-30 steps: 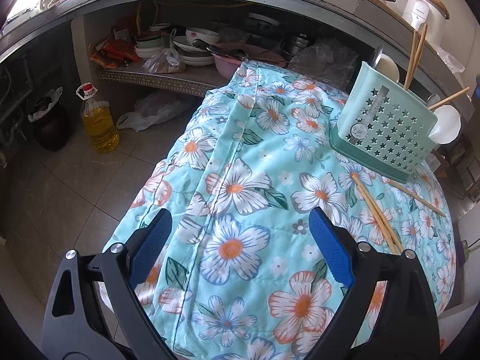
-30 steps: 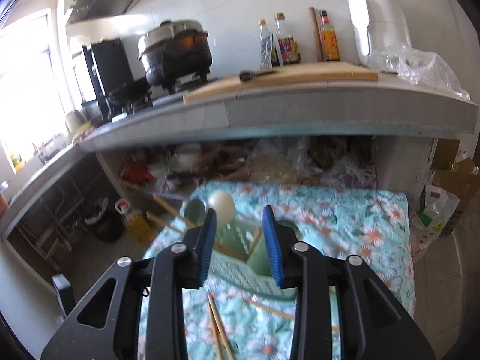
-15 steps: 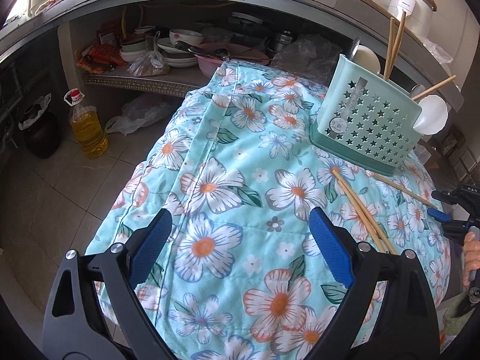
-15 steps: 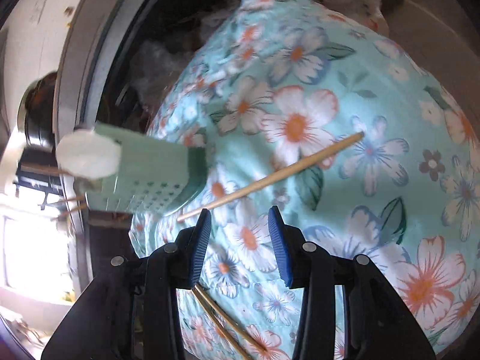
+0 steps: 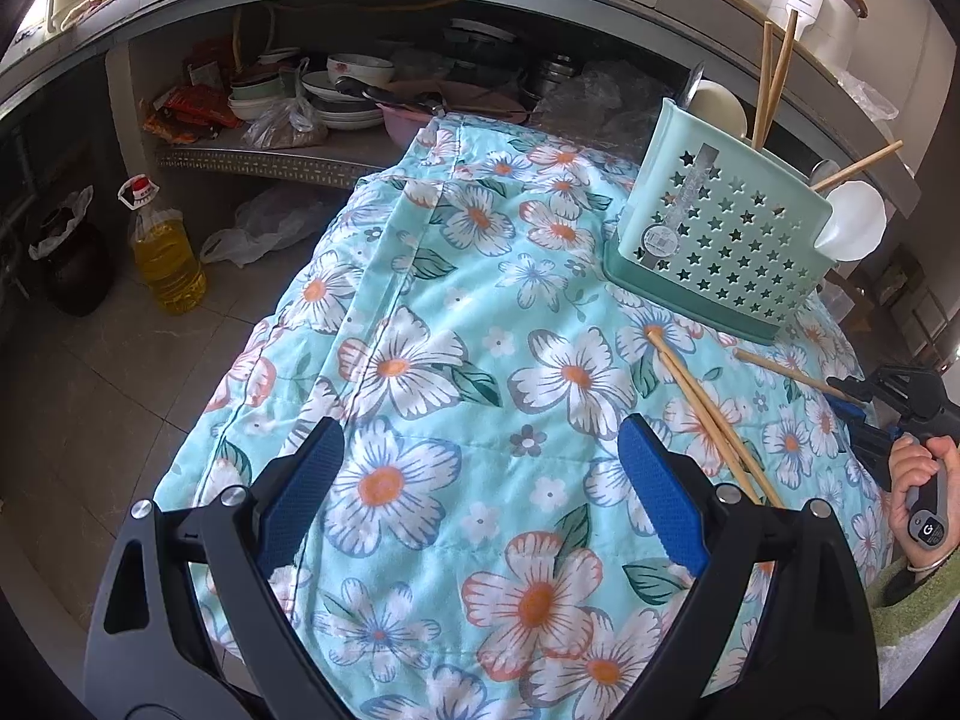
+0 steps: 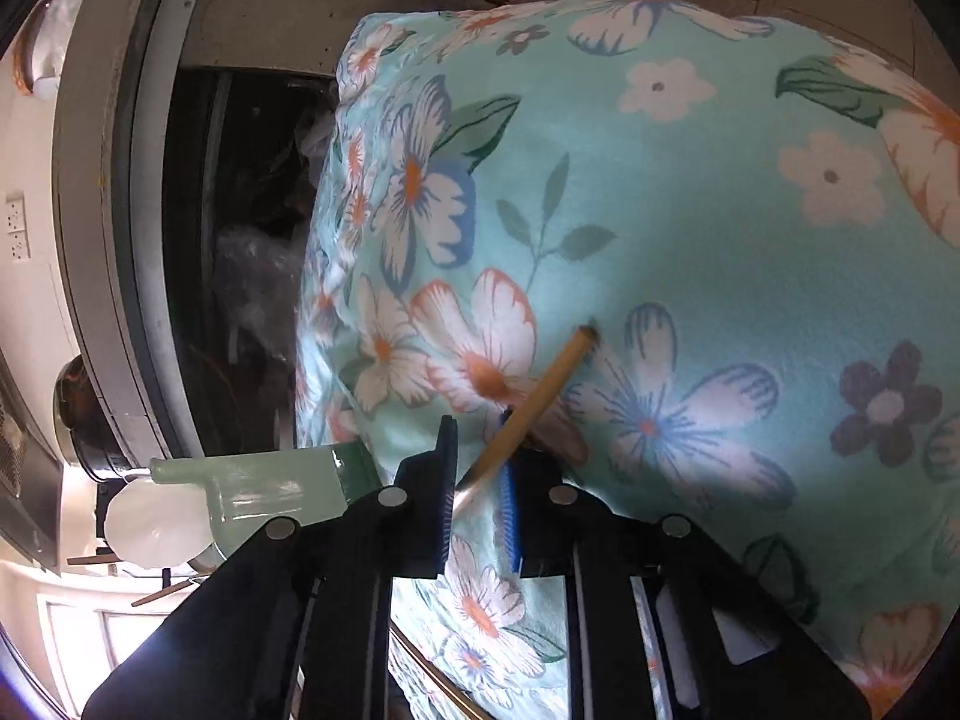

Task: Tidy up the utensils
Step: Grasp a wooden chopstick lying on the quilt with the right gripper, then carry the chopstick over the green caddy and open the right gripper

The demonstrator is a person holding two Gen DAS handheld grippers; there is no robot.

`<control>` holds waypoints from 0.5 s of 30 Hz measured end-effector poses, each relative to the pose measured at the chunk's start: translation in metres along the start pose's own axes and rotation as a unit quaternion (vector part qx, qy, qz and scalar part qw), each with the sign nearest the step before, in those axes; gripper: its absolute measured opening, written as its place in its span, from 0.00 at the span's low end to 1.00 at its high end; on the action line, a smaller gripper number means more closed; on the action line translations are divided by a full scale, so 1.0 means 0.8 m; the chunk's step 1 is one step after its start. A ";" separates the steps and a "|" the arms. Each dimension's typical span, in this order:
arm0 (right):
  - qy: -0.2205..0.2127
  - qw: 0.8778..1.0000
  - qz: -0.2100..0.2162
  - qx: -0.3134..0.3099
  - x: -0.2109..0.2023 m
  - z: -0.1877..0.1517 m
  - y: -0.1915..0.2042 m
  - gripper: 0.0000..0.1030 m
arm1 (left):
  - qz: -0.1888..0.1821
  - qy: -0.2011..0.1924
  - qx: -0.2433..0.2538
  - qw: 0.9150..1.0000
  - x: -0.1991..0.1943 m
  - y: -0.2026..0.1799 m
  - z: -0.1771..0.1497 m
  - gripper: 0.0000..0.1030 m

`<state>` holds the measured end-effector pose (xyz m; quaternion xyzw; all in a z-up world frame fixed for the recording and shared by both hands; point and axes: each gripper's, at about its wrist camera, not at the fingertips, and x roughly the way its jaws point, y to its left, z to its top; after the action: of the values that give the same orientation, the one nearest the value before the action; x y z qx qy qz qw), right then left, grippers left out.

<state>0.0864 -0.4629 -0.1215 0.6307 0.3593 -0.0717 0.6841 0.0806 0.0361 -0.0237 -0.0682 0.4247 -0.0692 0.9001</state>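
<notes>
Now the chopstick (image 6: pixel 543 393) sits pinched between closing right gripper (image 6: pixel 480 480) pads — tip protruding.

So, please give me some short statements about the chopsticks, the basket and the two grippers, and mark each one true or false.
1. The right gripper is shut on a chopstick. True; its fingers have just been closing.
2. The left gripper holds a chopstick. False: it is open and empty.
3. The basket lies on its side. False: it stands upright.
4. Two chopsticks lie on the cloth. True.
</notes>
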 end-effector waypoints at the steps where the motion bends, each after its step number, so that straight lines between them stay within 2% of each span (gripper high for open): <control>1: -0.004 1.000 0.000 -0.007 -0.005 -0.002 0.002 0.12 | 0.001 0.001 0.000 1.000 0.001 0.000 0.000 0.86; 5: -0.026 0.997 0.004 -0.077 -0.035 -0.020 0.033 0.10 | 0.002 0.006 -0.006 1.000 0.004 0.007 -0.002 0.86; 8: -0.055 0.985 0.005 -0.163 -0.069 -0.044 0.074 0.07 | 0.002 0.011 -0.010 1.000 0.008 0.010 -0.003 0.86; 10: -0.075 0.972 0.008 -0.223 -0.092 -0.062 0.107 0.06 | 0.000 0.013 -0.011 1.000 0.009 0.010 -0.004 0.86; 15: -0.127 0.923 0.031 -0.361 -0.146 -0.118 0.189 0.06 | -0.004 0.012 -0.007 1.000 0.008 0.005 -0.005 0.86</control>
<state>0.0467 -0.3890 0.0744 0.3370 0.2512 0.0042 0.9074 0.0816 0.0384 -0.0315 -0.0753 0.4357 -0.0708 0.8941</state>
